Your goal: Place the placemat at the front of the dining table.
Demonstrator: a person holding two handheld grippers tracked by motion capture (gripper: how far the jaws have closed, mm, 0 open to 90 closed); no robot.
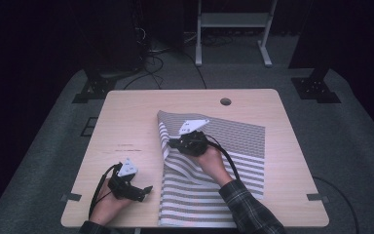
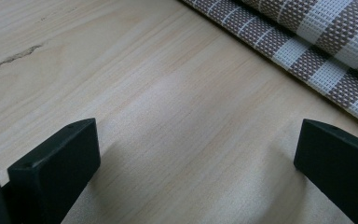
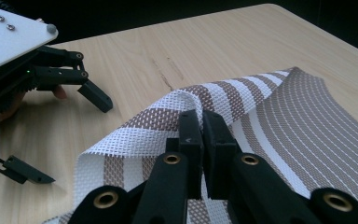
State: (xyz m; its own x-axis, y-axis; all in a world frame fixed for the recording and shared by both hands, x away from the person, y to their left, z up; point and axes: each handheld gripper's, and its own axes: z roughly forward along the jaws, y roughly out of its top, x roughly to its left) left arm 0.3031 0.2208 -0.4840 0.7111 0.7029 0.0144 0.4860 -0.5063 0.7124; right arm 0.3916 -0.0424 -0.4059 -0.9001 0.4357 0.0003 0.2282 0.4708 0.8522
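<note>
A woven placemat [image 1: 209,190] with brown and white stripes lies on the right half of the wooden table [image 1: 126,122]. Its left edge is lifted and folded toward the right, showing the finer-striped underside [image 1: 238,134]. My right gripper [image 1: 171,144] is shut on that lifted edge; in the right gripper view the jaws [image 3: 203,122] pinch a fold of the placemat [image 3: 158,116]. My left gripper [image 1: 146,193] rests low over bare wood left of the placemat, open and holding nothing. In the left gripper view its gripper [image 2: 196,158] stands wide apart, with the placemat's edge [image 2: 317,42] at upper right.
A round cable hole [image 1: 225,102] sits near the table's far edge. In the right gripper view the left gripper [image 3: 60,135] stands open at the left. Beyond the table, cables [image 1: 151,58] and a white frame [image 1: 233,29] stand on the dark floor.
</note>
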